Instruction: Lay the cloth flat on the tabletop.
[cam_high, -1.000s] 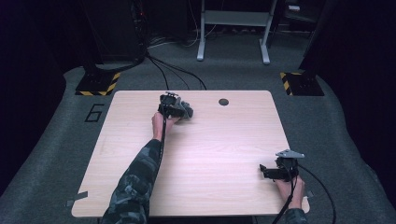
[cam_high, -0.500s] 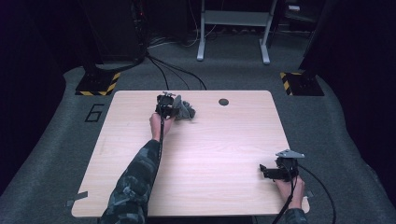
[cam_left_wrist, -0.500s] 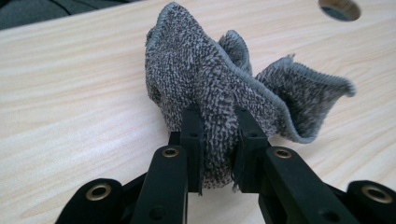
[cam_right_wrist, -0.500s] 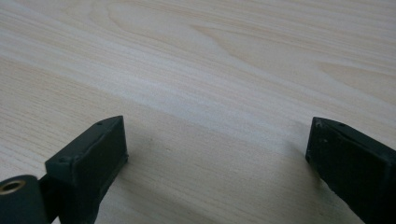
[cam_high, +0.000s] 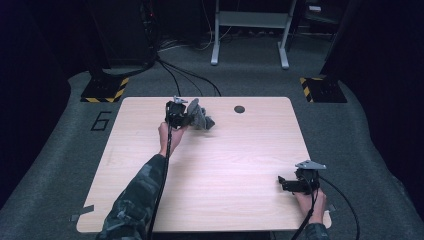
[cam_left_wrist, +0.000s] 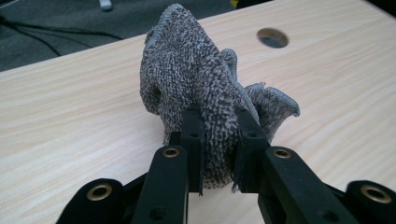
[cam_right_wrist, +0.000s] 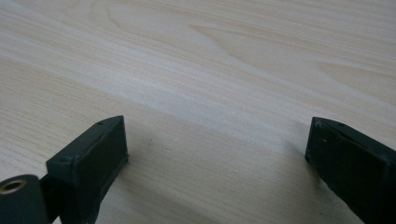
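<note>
A grey knitted cloth is bunched up at the far middle of the wooden table. My left gripper is shut on it, and its jaws have just been closing. In the left gripper view the two black jaws pinch a fold of the cloth, which rises above the left gripper with its lower edges hanging near the tabletop. My right gripper rests near the table's front right corner. In the right gripper view the right gripper stands open, with bare wood between its jaws.
A round cable hole lies in the table just right of the cloth and also appears in the left gripper view as the hole. Cables run over the grey floor behind the table. Striped floor plates sit at the back corners.
The left gripper's jaws have come together on the cloth and lifted it, so the cloth now stands bunched and taller. The right gripper has stayed in place.
</note>
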